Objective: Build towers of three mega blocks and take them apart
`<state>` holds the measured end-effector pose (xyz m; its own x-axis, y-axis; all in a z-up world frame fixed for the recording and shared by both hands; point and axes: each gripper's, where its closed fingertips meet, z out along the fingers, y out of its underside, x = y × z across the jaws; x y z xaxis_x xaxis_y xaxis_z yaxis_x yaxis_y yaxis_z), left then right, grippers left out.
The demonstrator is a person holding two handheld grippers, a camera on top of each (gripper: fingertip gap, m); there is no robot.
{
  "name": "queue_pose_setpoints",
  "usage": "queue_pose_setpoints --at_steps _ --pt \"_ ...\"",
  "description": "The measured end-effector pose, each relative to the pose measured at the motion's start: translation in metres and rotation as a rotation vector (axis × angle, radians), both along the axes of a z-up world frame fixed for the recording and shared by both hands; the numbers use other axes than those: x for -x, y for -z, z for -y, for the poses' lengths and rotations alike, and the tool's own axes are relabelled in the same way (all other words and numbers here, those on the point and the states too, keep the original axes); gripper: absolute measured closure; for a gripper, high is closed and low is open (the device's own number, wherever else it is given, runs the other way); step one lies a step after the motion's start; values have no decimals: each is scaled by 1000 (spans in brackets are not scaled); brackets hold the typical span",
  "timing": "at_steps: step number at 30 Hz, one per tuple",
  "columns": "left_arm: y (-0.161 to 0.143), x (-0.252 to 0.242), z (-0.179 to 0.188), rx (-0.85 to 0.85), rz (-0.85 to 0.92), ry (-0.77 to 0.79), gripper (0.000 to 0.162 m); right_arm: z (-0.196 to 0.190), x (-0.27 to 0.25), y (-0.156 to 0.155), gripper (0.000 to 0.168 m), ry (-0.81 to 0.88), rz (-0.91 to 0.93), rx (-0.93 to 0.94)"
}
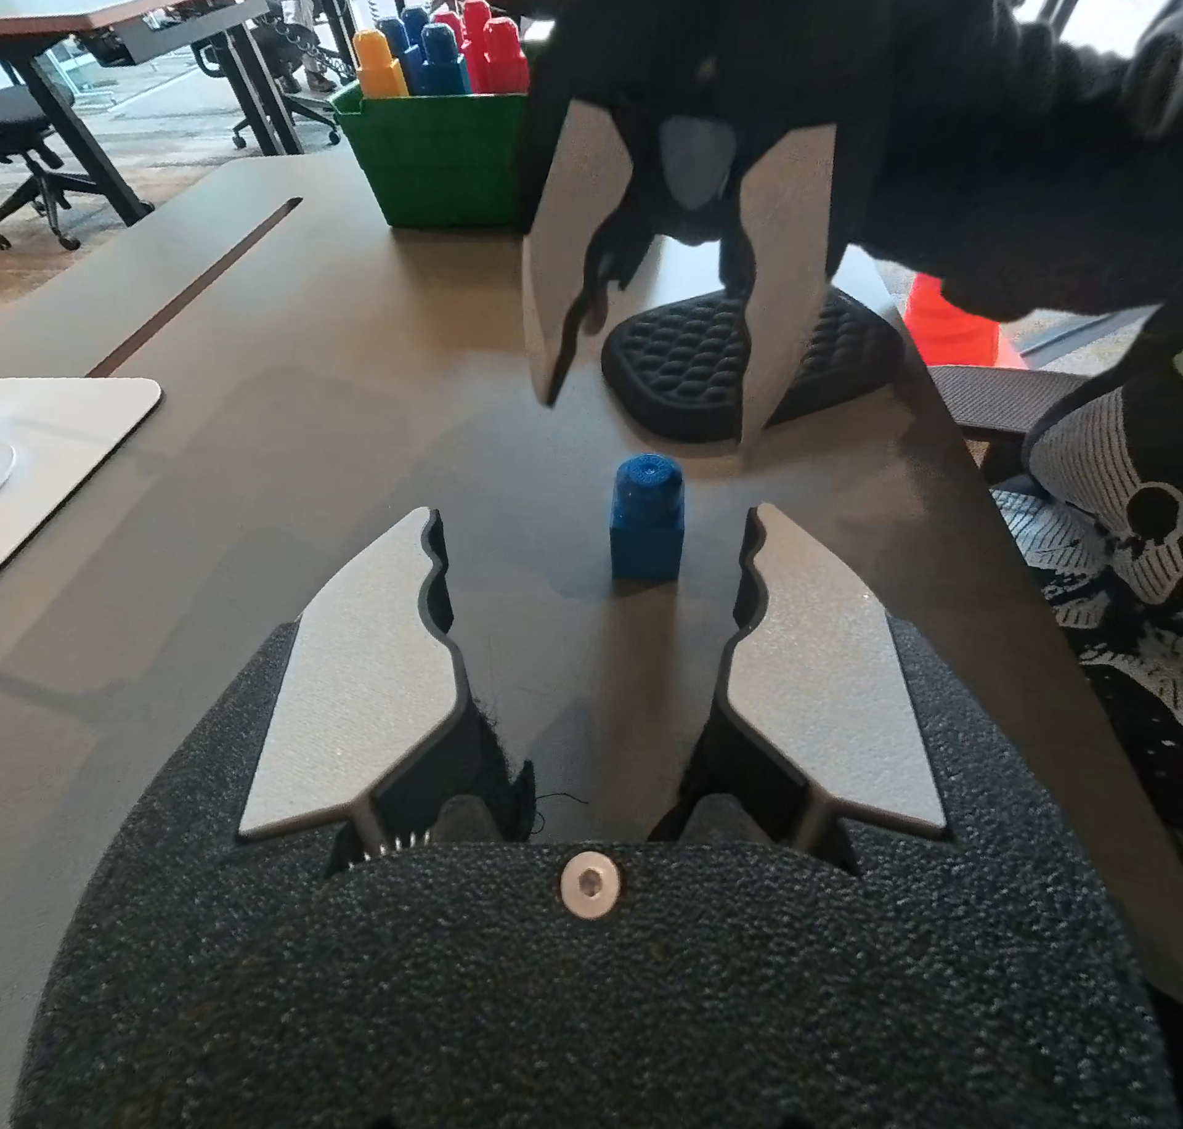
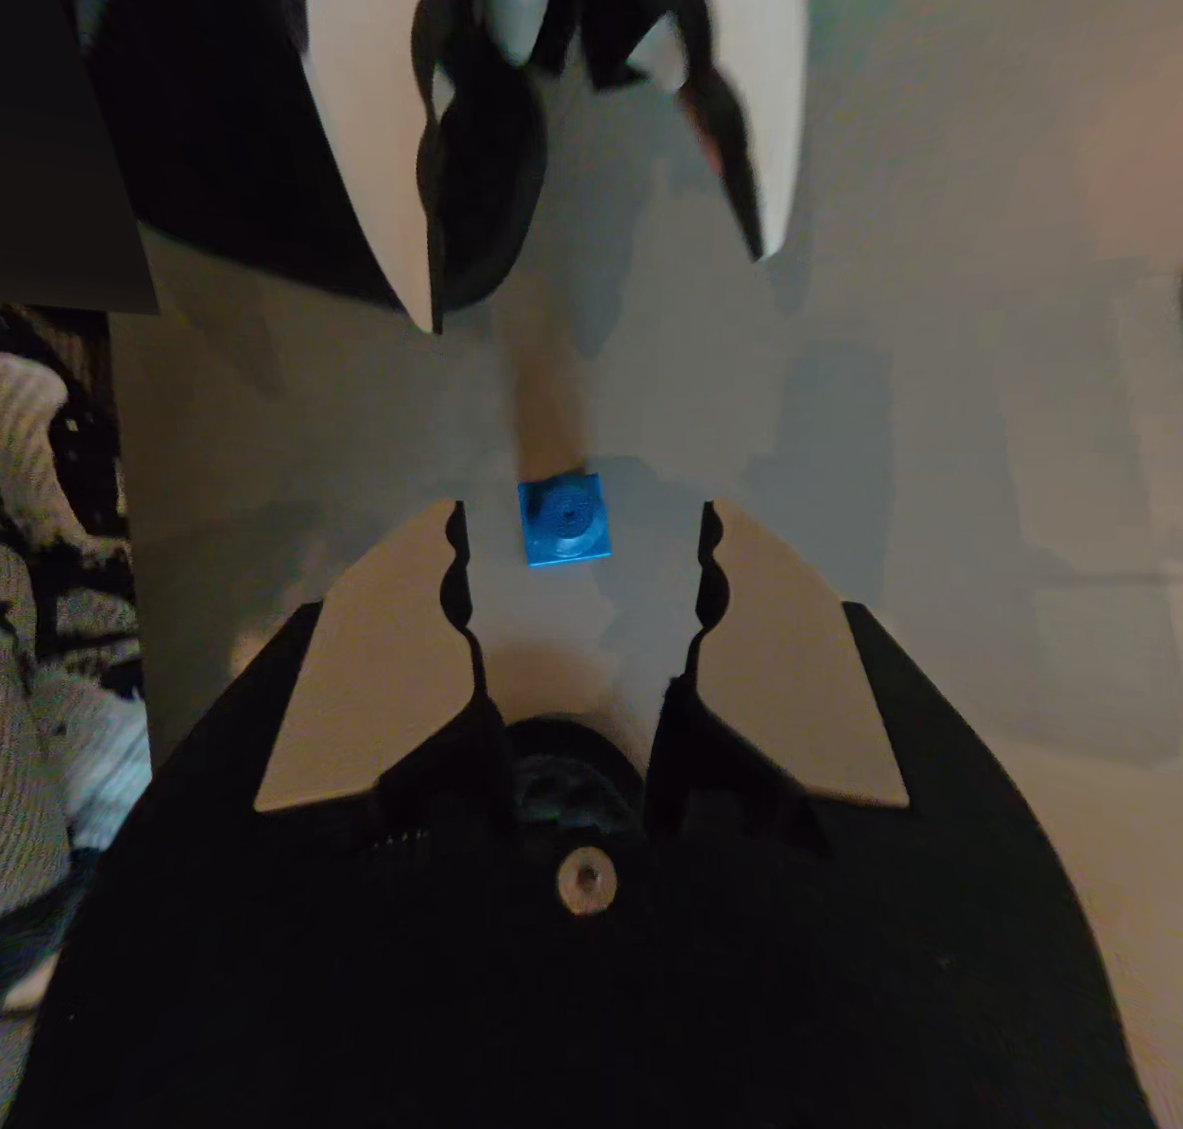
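Lone blue block (image 1: 646, 525) upright on the bench (image 1: 320, 394), just ahead of both wide-open, empty jaws.
Looks light, rigid, smooth plastic; judge best hold across flat square base sides, not the tapered stud. Spares sit in green bin (image 1: 442, 157) beyond.

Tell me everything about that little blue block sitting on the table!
The blue block is small and looks like shiny plastic, with a square base and one round peg on top. It stands upright and alone on the grey table, peg pointing up. Nothing is stacked on it and nothing grips it. The open left hand-held gripper points at it from close by, and the open right hand-held gripper hangs above it, neither touching it.
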<state>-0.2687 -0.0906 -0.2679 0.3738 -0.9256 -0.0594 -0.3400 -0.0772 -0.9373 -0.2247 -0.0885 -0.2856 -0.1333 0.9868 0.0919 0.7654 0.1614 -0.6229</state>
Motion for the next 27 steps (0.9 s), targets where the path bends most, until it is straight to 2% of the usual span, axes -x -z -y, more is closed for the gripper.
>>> queue_pose_setpoints --at_steps 4,11,17,21,27 --pt "-1 -1 0 -1 2 0 75 -10 -16 -22 93 152 -290 29" --pt "-3 -1 0 -10 6 -4 75 -16 -51 -27 82 276 -576 -67" --pt "-6 -3 0 -19 10 -2 76 -15 -67 -16 76 319 -703 -44" --pt "-14 -4 4 -45 11 4 76 -17 -75 -29 79 331 -804 -56" --pt "-30 0 9 -78 22 -7 76 -20 -78 -27 82 358 -821 -45"
